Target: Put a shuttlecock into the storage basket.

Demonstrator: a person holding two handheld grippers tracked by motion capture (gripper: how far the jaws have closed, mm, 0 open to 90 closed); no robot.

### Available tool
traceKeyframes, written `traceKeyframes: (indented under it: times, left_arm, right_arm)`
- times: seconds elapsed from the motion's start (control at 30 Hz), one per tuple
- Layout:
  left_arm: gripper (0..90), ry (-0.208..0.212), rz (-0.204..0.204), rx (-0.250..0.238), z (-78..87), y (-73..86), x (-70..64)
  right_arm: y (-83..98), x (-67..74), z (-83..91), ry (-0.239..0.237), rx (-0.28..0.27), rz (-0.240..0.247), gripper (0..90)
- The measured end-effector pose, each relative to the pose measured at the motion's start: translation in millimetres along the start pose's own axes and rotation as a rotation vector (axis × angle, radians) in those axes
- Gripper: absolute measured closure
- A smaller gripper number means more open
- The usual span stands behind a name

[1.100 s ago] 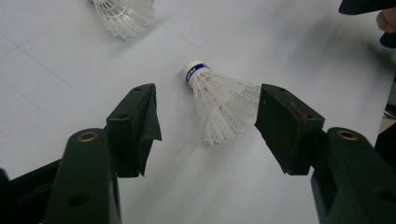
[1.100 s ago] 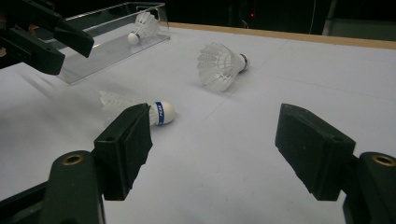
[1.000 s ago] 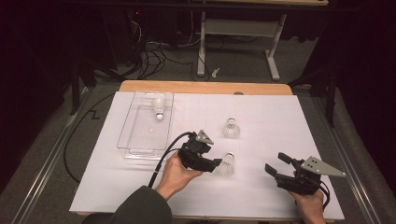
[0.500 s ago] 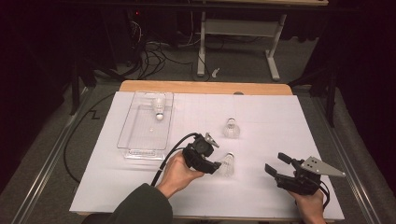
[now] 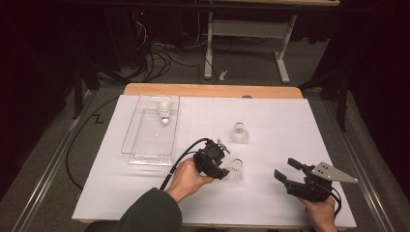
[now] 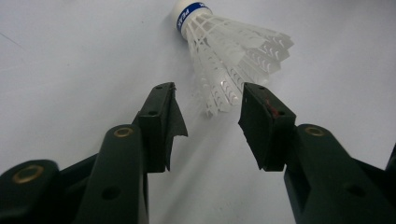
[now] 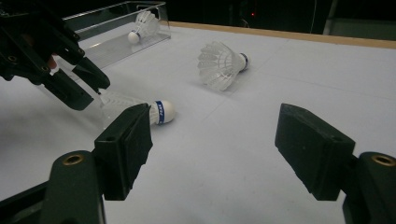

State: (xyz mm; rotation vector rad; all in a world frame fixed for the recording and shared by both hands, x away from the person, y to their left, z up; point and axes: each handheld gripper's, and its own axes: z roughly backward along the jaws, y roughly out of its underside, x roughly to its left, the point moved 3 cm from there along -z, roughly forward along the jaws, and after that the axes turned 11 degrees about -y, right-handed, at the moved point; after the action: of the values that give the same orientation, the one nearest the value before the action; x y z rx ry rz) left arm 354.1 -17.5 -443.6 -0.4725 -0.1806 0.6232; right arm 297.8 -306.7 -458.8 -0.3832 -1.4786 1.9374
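My left tool has eased down onto the near shuttlecock, jaws just closing around its skirt, not gripping yet. One shuttlecock lies in the clear tray; the far one waits on the table. Right tool gapes idle.

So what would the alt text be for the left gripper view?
Two black fingers of the left gripper stand apart over a white table, having just been closing around the feather skirt of a shuttlecock lying on its side, its blue-banded cork pointing away.
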Motion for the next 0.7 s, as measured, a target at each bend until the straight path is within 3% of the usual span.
traceKeyframes:
  times: [0.7]
  left_arm:
    - [67.2, 0.017, 0.031, 0.041, -19.2, -3.5, 1.5]
  right_arm:
    - [0.1, 0.1, -0.4, -0.002, 0.002, 0.001, 27.6]
